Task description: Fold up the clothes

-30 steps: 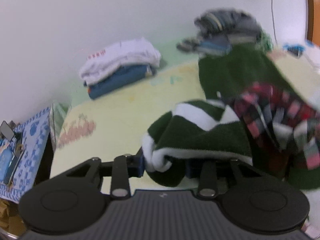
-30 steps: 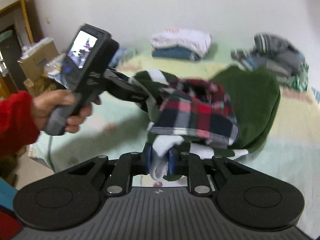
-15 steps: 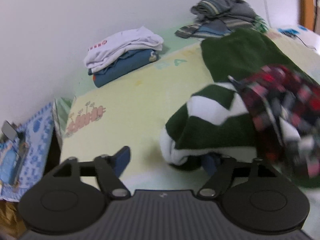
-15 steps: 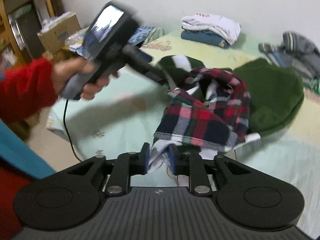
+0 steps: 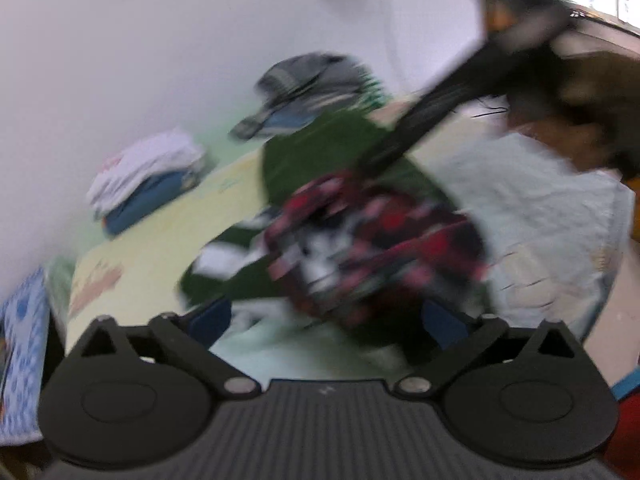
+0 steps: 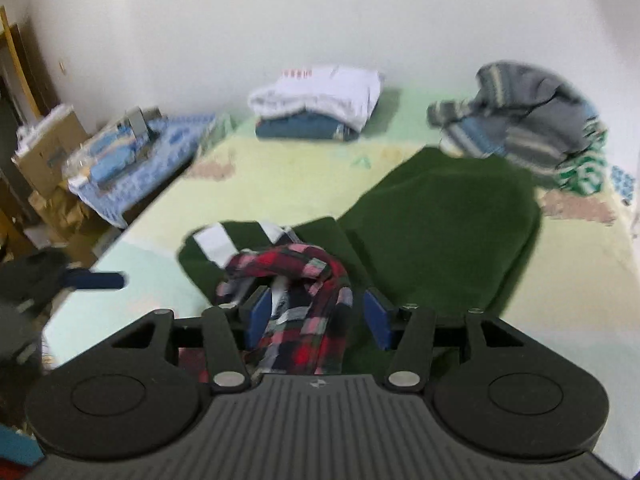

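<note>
A dark green garment [image 6: 440, 232] with white stripes and a red plaid lining [image 6: 308, 312] lies crumpled on the bed. My right gripper [image 6: 316, 318] is opening. The plaid cloth hangs loose between its blue pads [image 6: 376, 320], and neither pad presses on it. In the blurred left wrist view my left gripper [image 5: 326, 320] is opening very wide at the near edge of the same garment [image 5: 320, 160]. Nothing is pinched there. One finger of the left gripper [image 6: 96, 280] shows at the left of the right wrist view. The right gripper [image 5: 432, 120] shows as a dark streak.
A folded stack [image 6: 320, 100], white on blue, lies by the far wall. A heap of grey striped clothes [image 6: 520, 120] sits at the back right. Left of the bed [image 6: 280, 176] are a blue patterned cloth [image 6: 132, 152] with items on it and a cardboard box [image 6: 44, 152].
Both grippers were shut on the garment's edge and have let go. The garment has sunk onto the bed. The left gripper has swung away to the left and its view has turned right.
</note>
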{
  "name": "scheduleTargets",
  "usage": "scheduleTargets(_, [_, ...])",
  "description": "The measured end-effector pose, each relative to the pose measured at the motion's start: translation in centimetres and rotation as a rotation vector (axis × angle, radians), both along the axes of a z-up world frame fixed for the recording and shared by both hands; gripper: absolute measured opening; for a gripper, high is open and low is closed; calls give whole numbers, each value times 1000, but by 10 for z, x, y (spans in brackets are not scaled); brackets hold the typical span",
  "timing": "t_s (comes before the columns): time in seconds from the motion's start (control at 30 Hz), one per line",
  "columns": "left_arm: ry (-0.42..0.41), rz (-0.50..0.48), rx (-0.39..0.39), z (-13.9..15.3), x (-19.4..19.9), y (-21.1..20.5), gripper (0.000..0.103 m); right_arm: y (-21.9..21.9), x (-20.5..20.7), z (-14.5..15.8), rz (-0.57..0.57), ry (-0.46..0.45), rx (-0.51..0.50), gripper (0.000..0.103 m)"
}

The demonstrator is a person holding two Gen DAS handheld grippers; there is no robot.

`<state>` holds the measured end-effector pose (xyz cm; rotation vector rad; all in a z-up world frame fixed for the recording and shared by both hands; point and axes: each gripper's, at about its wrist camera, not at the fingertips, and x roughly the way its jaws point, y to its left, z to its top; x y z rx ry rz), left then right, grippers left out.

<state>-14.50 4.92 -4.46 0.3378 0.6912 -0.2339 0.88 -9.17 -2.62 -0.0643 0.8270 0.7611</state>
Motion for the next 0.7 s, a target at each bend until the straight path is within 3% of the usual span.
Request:
scheduleTargets(0.13, [40, 29, 0, -12, 11, -32, 102, 9, 22, -21, 22, 101, 21, 49])
scheduleTargets(0.17, [60, 54, -1, -17, 15, -36, 102, 9, 24, -22, 24, 113, 20, 40])
scheduleTargets(0.2, [85, 85, -5, -23, 19, -38, 102, 10, 26, -23, 27, 124, 19, 22])
scheduleTargets(0.27, [135, 153, -23, -33, 26, -40, 102, 4, 30, -20, 25, 114, 38, 8])
scheduleTargets(0.4, [182, 262, -59, -44, 31, -40, 102, -21, 25, 2, 55, 112, 173, 5])
scheduleTargets(0.53, [205, 346, -80, -53, 31, -39, 94, -35, 7, 24, 186, 89, 212, 5])
scheduleTargets(0.6, [215, 363, -111, -54, 27, -40, 88, -41, -6, 30, 262, 89, 213, 5])
scheduleTargets(0.7, [221, 359, -140, -55, 22, -47, 69, -45, -27, 29, 376, 98, 155, 5])
